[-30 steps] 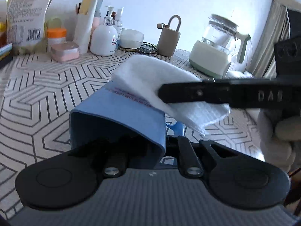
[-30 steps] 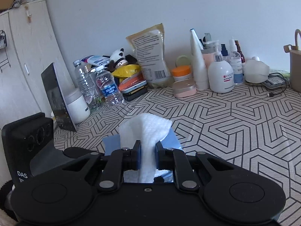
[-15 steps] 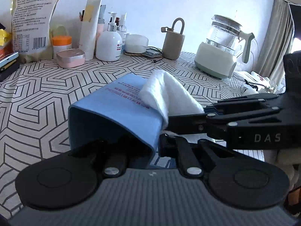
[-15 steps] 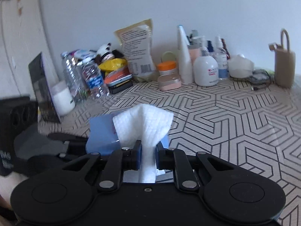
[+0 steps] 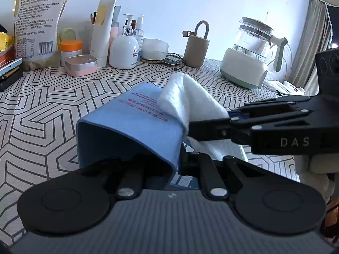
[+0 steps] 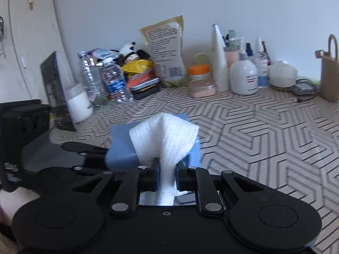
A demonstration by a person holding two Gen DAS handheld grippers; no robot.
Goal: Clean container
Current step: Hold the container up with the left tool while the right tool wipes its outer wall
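A blue container (image 5: 131, 122) lies tipped on its side above the table, mouth toward the left wrist camera. My left gripper (image 5: 179, 158) is shut on its right wall, one finger inside and one outside. From the right, my right gripper (image 5: 211, 120) is shut on a folded white cloth (image 5: 186, 99). The cloth is draped against the container's upper right side. In the right wrist view the cloth (image 6: 163, 133) fans out from between the right gripper's (image 6: 166, 169) pads, over the blue container (image 6: 120, 146). The left gripper (image 6: 101, 154) reaches in from the left.
A patterned tablecloth (image 5: 42, 105) covers the table. Along the back wall stand a food bag (image 5: 36, 25), a pink tin (image 5: 80, 65), a white pump bottle (image 5: 124, 50), a beige holder (image 5: 196, 50) and a glass kettle (image 5: 250, 63). Water bottles (image 6: 114, 82) stand at the back left.
The right gripper has dropped and drawn the cloth from the container's far end toward its near right edge, bunching it. The left gripper has kept its hold on the container.
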